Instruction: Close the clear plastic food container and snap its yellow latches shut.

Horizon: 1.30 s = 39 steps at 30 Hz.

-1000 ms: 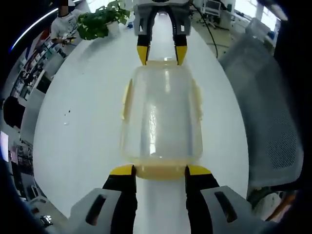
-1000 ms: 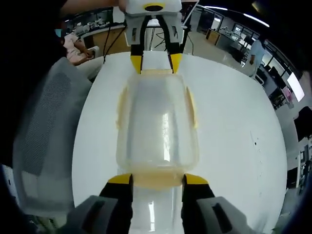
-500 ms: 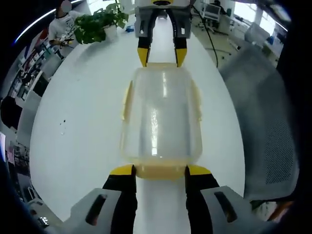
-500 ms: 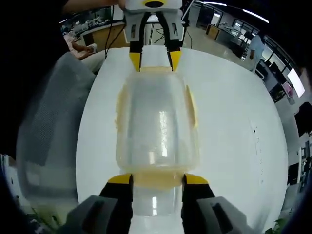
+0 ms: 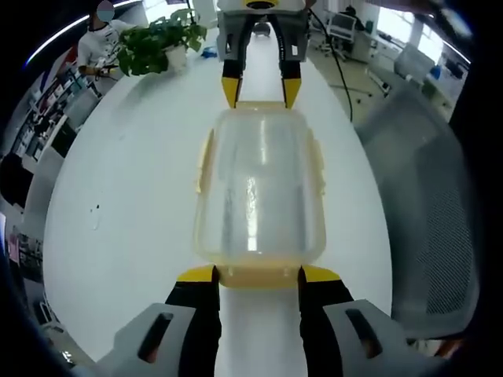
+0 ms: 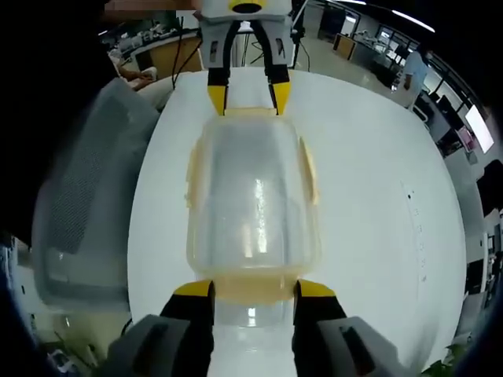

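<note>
The clear plastic container (image 5: pixel 259 184) with its lid on lies lengthwise between the two grippers. My left gripper (image 5: pixel 258 273) is shut on the yellow latch at its near end. My right gripper (image 5: pixel 260 90) holds the far end latch. Yellow side latches (image 5: pixel 203 161) stick out from both long edges. In the right gripper view the same container (image 6: pixel 251 196) runs from my right gripper (image 6: pixel 253 288), shut on the near yellow latch, up to the left gripper (image 6: pixel 245 98) at the far end. The container looks held just above the white table (image 5: pixel 118 204).
A potted plant (image 5: pixel 157 35) stands at the table's far end, with a person (image 5: pixel 98 35) behind it. A grey mesh chair (image 5: pixel 424 204) stands close along one side of the table, and is the chair (image 6: pixel 86 204) in the right gripper view. Office desks lie beyond.
The table, chair and plant have slid in both views while the container and both grippers keep the same places. The container has been carried along with both grippers.
</note>
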Motion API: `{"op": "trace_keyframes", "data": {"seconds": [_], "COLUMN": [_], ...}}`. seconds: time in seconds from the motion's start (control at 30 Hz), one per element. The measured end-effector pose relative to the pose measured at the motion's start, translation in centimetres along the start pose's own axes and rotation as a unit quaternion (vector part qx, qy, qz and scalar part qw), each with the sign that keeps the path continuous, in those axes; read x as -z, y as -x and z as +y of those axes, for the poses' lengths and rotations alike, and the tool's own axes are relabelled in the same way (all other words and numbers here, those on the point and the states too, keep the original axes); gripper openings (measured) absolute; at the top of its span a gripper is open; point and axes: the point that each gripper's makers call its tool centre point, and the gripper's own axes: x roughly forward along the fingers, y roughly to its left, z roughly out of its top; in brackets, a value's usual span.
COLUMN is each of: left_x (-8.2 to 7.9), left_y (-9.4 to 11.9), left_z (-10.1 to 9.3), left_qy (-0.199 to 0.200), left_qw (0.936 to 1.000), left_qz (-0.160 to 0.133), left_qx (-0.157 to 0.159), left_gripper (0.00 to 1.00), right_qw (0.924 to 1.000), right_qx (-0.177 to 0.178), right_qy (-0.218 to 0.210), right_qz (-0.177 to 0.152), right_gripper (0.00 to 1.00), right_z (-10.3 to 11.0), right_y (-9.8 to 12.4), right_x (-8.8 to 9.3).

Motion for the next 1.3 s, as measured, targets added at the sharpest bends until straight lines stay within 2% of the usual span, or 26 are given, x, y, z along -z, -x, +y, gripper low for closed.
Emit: {"op": "trace_keyframes", "data": {"seconds": [0.73, 1.07, 1.3], "left_x": [-4.4, -6.0, -6.4], "left_y": [-2.8, -3.9, -4.4], "left_z": [-0.1, -0.1, -0.2], "left_qy": [-0.004, -0.007, -0.009], "left_qw": [0.9998, 0.9998, 0.9997], "left_qz": [-0.016, -0.018, -0.015], "left_qx": [0.010, 0.011, 0.016], "left_gripper": [0.35, 0.35, 0.36], "right_qw": [0.9993, 0.9988, 0.9986], "right_qx": [-0.002, 0.003, 0.000], "right_qy": [-0.011, -0.016, -0.020], "right_qz": [0.036, 0.047, 0.049], "right_gripper": [0.36, 0.36, 0.36], "right_z": [-0.1, 0.0, 0.1], "right_y": [1.4, 1.8, 1.9], "right_x": [5.1, 6.9, 7.6]}}
